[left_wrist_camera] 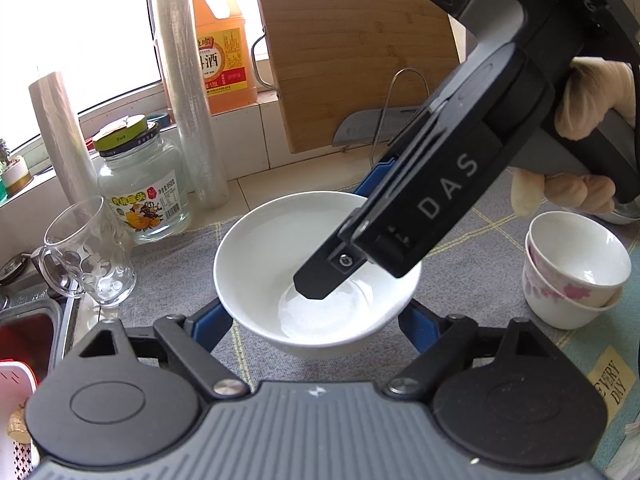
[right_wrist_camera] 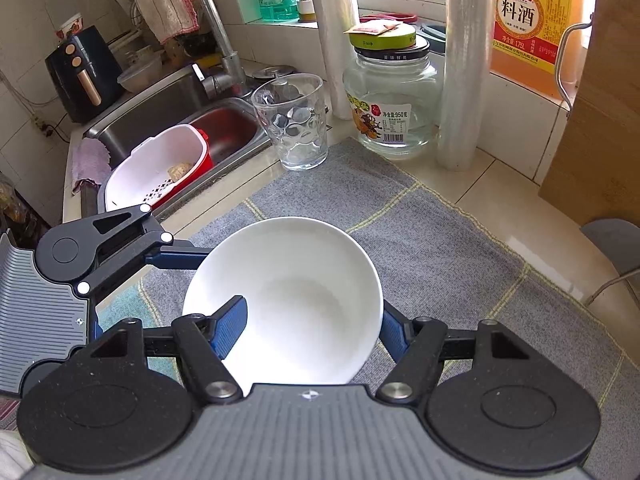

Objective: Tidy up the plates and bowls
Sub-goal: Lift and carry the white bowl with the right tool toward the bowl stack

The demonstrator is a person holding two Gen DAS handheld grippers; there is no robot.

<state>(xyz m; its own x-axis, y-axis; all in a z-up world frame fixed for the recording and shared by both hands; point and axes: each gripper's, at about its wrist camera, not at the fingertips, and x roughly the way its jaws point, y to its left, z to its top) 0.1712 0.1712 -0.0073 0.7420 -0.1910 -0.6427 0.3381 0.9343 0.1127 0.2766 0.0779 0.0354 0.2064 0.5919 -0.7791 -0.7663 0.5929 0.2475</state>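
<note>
Bowl is the landmark: white, upright, sitting on the grey mat that covers the surface. Right tool straddles the near wall of the bowl, with its left blue finger inside the bowl and its right finger outside against the wall; whether it actually pinches the rim I cannot tell. Left tool has its two blue fingers wide apart on either side of the bowl, outside it, and it grips nothing. In the left wrist view the right tool reaches down into the bowl from the upper right, held by a gloved hand.

Right of the bowl in that view stand two small stacked cups with pink flowers, well apart from it. Behind the bowl stand a clear drinking glass, a glass jar with a green lid, a roll of cling film and an orange bottle. A wooden cutting board leans against the wall behind. Beyond the glass lies the sink, with a white and red basket in it
</note>
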